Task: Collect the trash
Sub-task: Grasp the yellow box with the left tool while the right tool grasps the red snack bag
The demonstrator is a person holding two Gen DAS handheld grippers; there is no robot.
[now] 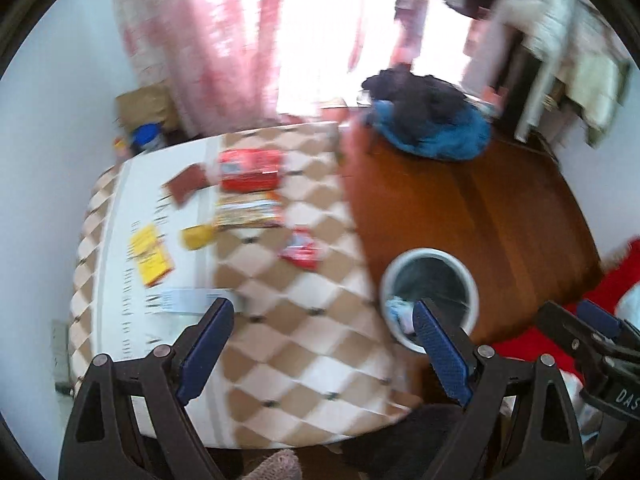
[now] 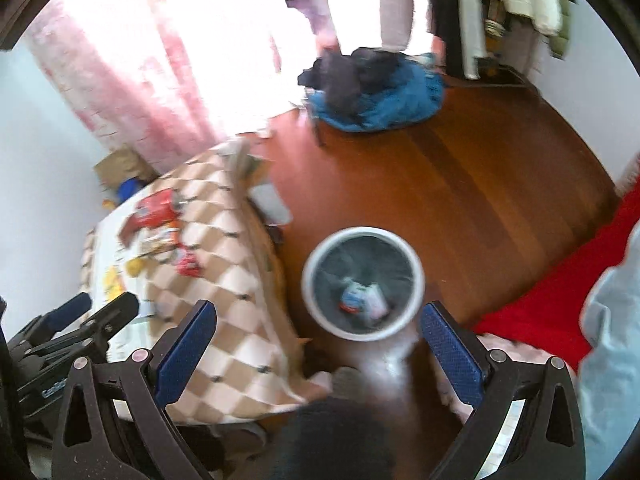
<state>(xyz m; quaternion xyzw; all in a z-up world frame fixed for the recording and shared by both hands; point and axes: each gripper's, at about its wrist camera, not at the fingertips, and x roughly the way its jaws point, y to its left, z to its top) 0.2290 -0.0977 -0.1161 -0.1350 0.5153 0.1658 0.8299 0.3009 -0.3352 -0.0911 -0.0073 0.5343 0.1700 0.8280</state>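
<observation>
Wrappers scattered on checkered table; more trash already inside white bin on wood floor beside table. Left gripper spread wide, holding nothing, above table edge. Right gripper spread wide, holding nothing, above bin.

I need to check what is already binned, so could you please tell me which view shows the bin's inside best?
The right wrist view: the bin sits unobstructed, wrappers visible inside. In the left wrist view, the left tool's finger covers part of it.
</observation>
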